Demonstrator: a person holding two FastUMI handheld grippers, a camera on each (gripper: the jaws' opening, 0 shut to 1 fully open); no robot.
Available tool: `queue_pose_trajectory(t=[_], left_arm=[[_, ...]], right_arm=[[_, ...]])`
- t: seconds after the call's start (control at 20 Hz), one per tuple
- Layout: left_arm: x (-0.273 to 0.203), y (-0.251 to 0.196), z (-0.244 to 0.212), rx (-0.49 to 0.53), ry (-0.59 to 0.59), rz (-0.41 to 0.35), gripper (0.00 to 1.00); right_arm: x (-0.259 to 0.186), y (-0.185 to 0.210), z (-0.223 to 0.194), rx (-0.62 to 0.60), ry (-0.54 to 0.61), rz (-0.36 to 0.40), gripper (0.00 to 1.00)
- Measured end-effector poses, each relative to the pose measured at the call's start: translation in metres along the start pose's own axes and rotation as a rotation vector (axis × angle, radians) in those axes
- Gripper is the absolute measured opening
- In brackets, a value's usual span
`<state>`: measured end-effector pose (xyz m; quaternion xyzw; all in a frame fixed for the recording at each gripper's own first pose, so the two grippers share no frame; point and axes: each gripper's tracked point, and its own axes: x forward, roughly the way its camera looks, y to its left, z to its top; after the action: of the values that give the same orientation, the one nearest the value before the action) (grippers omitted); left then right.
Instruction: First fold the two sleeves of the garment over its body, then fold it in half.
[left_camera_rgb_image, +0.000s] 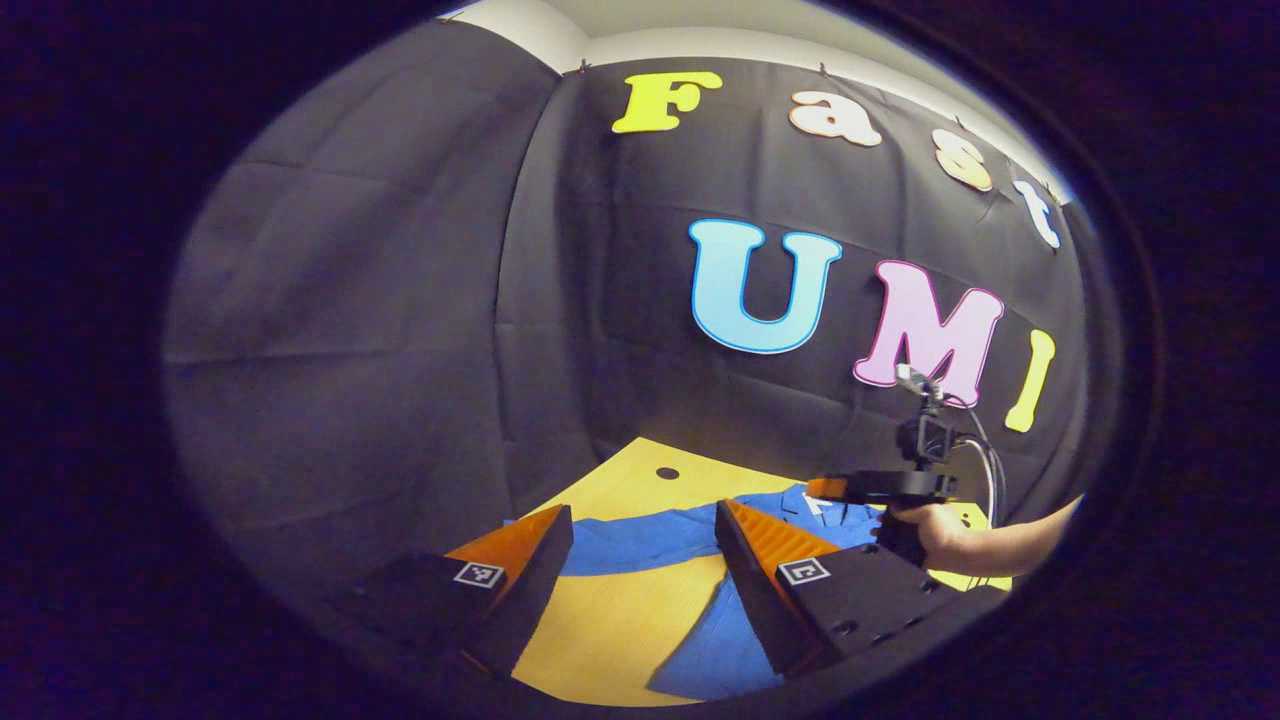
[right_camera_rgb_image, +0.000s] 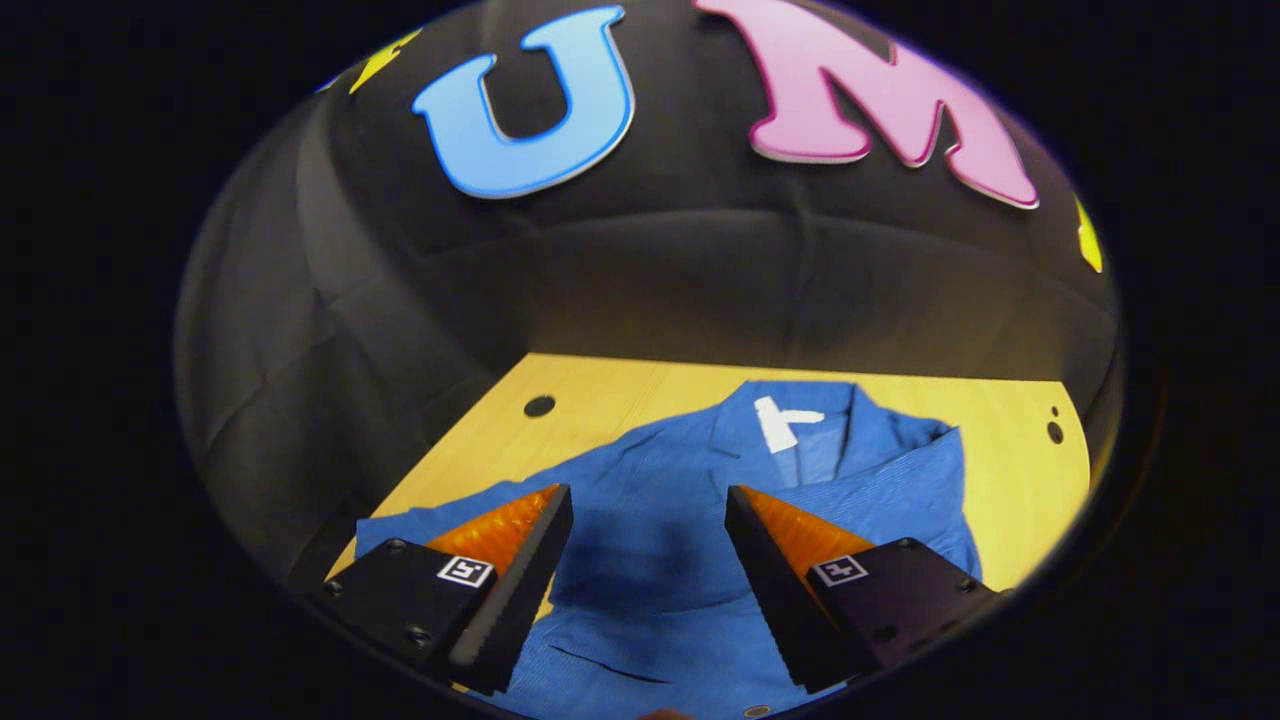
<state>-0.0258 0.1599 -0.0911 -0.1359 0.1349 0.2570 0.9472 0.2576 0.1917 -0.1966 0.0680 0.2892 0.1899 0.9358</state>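
Note:
A blue shirt (right_camera_rgb_image: 650, 540) lies flat on the yellow wooden table (right_camera_rgb_image: 620, 390), its collar and white label (right_camera_rgb_image: 785, 420) toward the back wall. One sleeve (right_camera_rgb_image: 900, 470) lies folded over the body on the right; the other sleeve (right_camera_rgb_image: 400, 525) stretches out to the left. My right gripper (right_camera_rgb_image: 648, 492) hovers open above the shirt's chest, holding nothing. My left gripper (left_camera_rgb_image: 643, 510) is open too, above the outstretched sleeve (left_camera_rgb_image: 640, 540) and bare table (left_camera_rgb_image: 620, 620). In the left gripper view the right gripper (left_camera_rgb_image: 860, 487) hangs over the shirt, held by a hand (left_camera_rgb_image: 940, 540).
Black cloth walls close the booth at the back and the left. The tabletop has round holes near its far corners (right_camera_rgb_image: 539, 406) (right_camera_rgb_image: 1055, 432). Bare wood runs along the far edge and to the right of the shirt.

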Motion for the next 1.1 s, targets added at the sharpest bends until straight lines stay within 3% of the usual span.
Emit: queue_pose_trajectory(t=[0.15,0.3,0.45,0.5,0.55,0.8,0.95,1.1], left_arm=[[0.036,0.030,-0.013,0.037,0.021,0.058,0.82],[0.083,0.060,-0.032,0.078,0.070,0.111,0.82],[0.140,0.097,-0.070,0.133,0.181,0.167,0.82],[0.156,0.106,-0.092,0.132,0.267,0.187,0.82],[0.167,0.112,-0.112,0.111,0.371,0.206,0.82],[0.207,0.150,-0.158,0.033,0.553,0.271,0.85],[0.217,0.148,-0.175,0.036,0.667,0.271,0.86],[0.225,0.147,-0.180,0.015,0.679,0.225,0.83]], right_arm=[[-0.058,-0.037,0.029,-0.030,-0.131,-0.053,0.98],[-0.131,-0.077,0.048,-0.149,-0.251,-0.142,0.98],[-0.208,-0.099,0.059,-0.223,-0.378,-0.213,0.98],[-0.232,-0.105,0.057,-0.237,-0.401,-0.230,0.98],[-0.250,-0.112,0.051,-0.243,-0.401,-0.251,0.98],[-0.335,-0.143,0.019,-0.160,-0.361,-0.346,0.97],[-0.366,-0.163,-0.007,-0.127,-0.343,-0.434,0.97],[-0.382,-0.172,-0.025,-0.105,-0.297,-0.462,0.97]])
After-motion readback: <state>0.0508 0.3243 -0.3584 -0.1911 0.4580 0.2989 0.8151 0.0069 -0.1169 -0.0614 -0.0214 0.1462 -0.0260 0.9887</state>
